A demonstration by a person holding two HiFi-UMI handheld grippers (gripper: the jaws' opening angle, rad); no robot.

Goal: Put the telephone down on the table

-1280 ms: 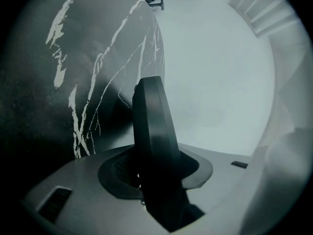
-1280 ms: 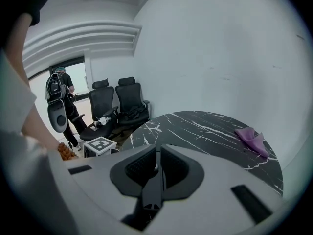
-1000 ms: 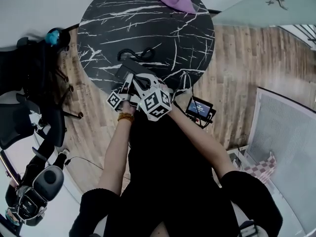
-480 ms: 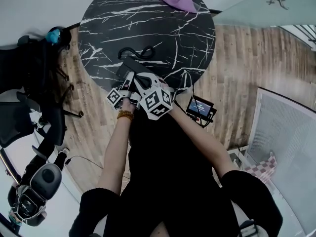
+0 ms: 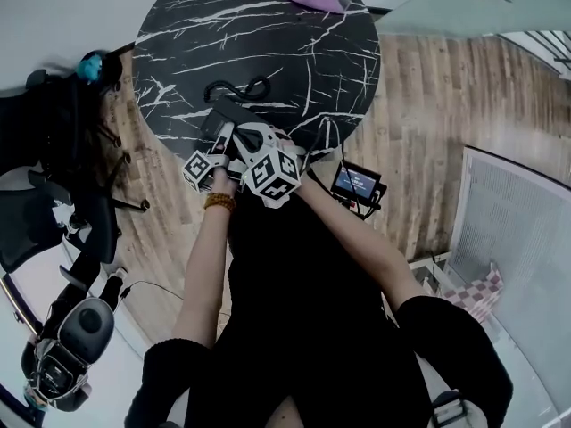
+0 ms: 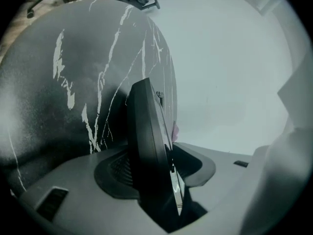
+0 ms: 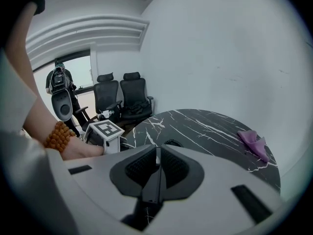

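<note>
Left gripper view: telephone (image 6: 146, 131) stands edge-on and tilted between the jaws of the left hand-held gripper (image 6: 157, 166), which have just been opening. Grip released; right pad looks clear. Lower end hidden, so contact with the marbled desk (image 6: 73, 82) is unclear. Right hand-held gripper (image 7: 157, 169) clenched, empty.

Person in black top (image 5: 294, 310) w/ short sleeves. Amber-brown bead bracelet (image 5: 219, 202) on left wrist. Left gripper (image 5: 220, 132) & right gripper (image 5: 252, 139): pale grey moulded shells, small dark rectangular slots, black ribbed pads (image 7: 139, 168). Each carries a white marker cube (image 5: 272, 172) w/ black square codes. Legs prob. in black too, but view there is too dark to tell.
</note>
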